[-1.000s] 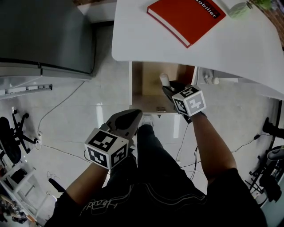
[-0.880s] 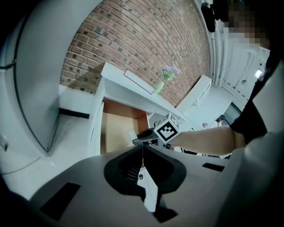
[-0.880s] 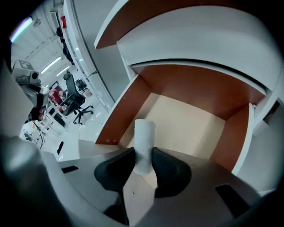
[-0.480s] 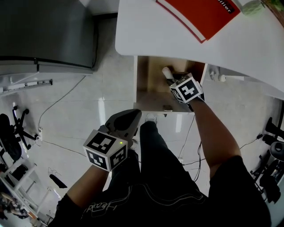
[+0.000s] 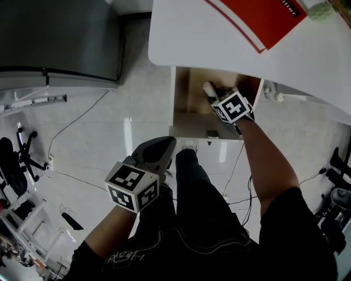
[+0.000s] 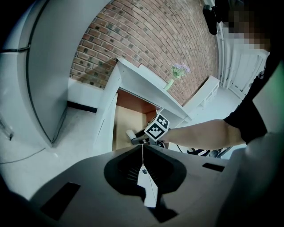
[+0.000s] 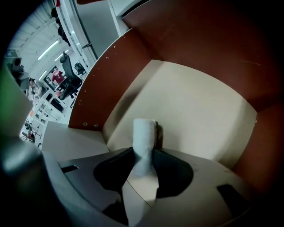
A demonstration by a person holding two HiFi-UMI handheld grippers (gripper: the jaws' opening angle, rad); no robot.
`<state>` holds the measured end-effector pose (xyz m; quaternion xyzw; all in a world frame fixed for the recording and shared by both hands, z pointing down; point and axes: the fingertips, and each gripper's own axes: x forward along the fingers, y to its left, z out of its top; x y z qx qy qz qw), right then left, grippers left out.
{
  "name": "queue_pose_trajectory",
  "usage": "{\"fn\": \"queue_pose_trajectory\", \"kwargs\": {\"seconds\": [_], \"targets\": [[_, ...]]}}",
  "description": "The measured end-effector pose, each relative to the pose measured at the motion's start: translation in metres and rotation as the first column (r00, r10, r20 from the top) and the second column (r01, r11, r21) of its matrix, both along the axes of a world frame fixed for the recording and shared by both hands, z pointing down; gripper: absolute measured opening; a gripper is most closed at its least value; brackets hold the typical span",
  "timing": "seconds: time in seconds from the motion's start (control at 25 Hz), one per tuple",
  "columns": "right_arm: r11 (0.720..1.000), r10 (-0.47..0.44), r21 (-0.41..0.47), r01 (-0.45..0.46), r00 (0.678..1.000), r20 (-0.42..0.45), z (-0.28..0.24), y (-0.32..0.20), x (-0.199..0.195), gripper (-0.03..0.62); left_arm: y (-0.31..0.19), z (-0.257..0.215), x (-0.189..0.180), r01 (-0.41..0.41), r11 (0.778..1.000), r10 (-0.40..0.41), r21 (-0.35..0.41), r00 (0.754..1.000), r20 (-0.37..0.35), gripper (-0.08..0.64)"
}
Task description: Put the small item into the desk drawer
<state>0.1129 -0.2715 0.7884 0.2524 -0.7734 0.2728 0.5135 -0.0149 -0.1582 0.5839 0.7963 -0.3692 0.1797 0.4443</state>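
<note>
The only writing you are getting is on the red book (image 5: 258,16) lying on the white desk (image 5: 219,44): white letters running off the top edge of the head view, with just "lier" still reading. The cubes on your grippers are showing black-and-white square patterns, no words.

Your right gripper (image 5: 215,96) is pointing steeply down inside the open drawer (image 5: 182,104) under the desk's edge. It is carrying the white roll (image 7: 144,133), which is standing out from between the jaw tips just above the drawer's pale floor, near the back left corner. Those jaws have just been opening a little, yet they are sitting at a middling width with the roll between them, and its lower end is looking pinched where the pads are meeting it.

Your left gripper (image 5: 169,144) is hanging over your lap, in front of the drawer, with its jaws pressed together and nothing between them.

Compared with a second ago, your right gripper is sitting lower and deeper in the drawer, and its marker cube (image 5: 233,107) is looking smaller. The desk and book are lying further up and right in the head view, so less lettering is showing. Your left gripper is sitting almost where it was
</note>
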Motion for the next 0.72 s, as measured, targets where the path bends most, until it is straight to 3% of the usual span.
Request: {"fn": "queue_pose_trajectory", "kwargs": {"seconds": [0.36,0.72], "targets": [[0.999,0.010,-0.042,-0.008,0.999,0.041,-0.008,0.005,-0.002,0.209,-0.003,-0.007,-0.001,0.003,0.999,-0.003,0.033,1.000,-0.004,0.026],[1.000,0.025,0.008,-0.026,0.994,0.104,-0.069,0.012,-0.005,0.216,-0.002,-0.037,-0.003,-0.007,0.997,0.008,0.077,1.000,-0.009,0.026]]}}
